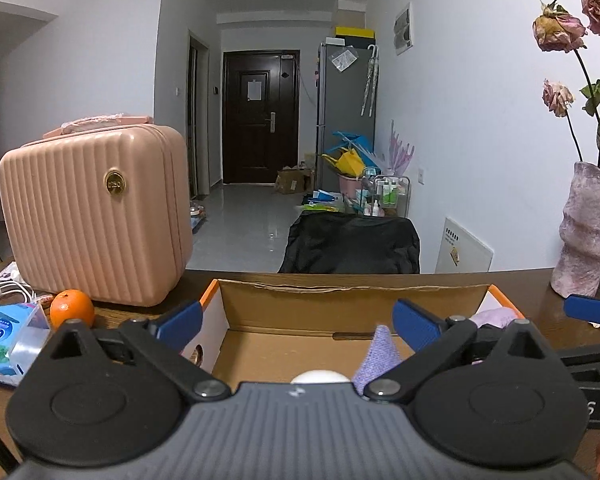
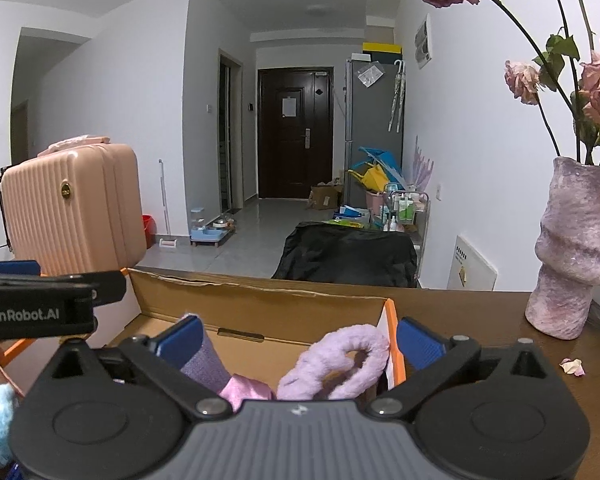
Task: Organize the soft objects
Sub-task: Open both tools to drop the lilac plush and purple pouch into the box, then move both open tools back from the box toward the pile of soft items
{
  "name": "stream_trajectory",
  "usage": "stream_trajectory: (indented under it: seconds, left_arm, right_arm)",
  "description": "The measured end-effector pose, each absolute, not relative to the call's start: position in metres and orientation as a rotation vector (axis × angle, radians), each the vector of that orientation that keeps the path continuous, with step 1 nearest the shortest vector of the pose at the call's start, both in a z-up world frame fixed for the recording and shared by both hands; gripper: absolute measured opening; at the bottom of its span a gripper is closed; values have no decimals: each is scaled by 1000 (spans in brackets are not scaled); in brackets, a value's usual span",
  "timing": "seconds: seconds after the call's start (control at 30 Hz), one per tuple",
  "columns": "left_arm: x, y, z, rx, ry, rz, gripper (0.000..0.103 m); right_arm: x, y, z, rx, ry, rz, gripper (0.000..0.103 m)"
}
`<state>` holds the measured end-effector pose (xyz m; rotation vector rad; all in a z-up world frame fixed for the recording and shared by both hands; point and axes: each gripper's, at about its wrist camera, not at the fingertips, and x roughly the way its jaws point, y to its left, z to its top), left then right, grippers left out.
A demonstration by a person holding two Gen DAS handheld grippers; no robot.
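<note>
Only the right wrist view shows the fluffy ring point(image 2: 340, 364) inside the box point(image 2: 260, 300).

The cardboard box point(image 1: 340, 300) is plain brown inside, with orange edging and white outer sides; the knitted cloth point(image 1: 380, 356) in it is lavender with a fine ribbed weave; the fluffy ring point(image 2: 340, 364) is pale lilac; a satin piece point(image 2: 248, 392) beside it is pink; the case point(image 1: 96, 216) is peach-pink with vertical ribs and a gold round badge; the orange point(image 1: 72, 308) is bright orange; the vase point(image 2: 576, 256) is mottled mauve and white; the roses point(image 1: 560, 28) are faded dusty pink with green leaves; the bench point(image 2: 480, 316) is dark brown; each tool point(image 1: 298, 320) is black with blue pads point(image 1: 414, 324)
</note>
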<state>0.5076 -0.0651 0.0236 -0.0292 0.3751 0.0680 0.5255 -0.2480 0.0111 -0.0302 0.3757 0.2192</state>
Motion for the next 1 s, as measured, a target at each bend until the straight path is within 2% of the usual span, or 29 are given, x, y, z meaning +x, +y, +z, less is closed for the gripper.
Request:
stream_trajectory:
  seconds: [0.57,1.0]
  left_arm:
    - [482,-54,31,-68,354,107,103]
    - [415,-32,39,-71,297,153,103]
  right_arm:
    - [500,-252,12,-32,367,195,103]
    - [439,-252,19,-50,342,244,103]
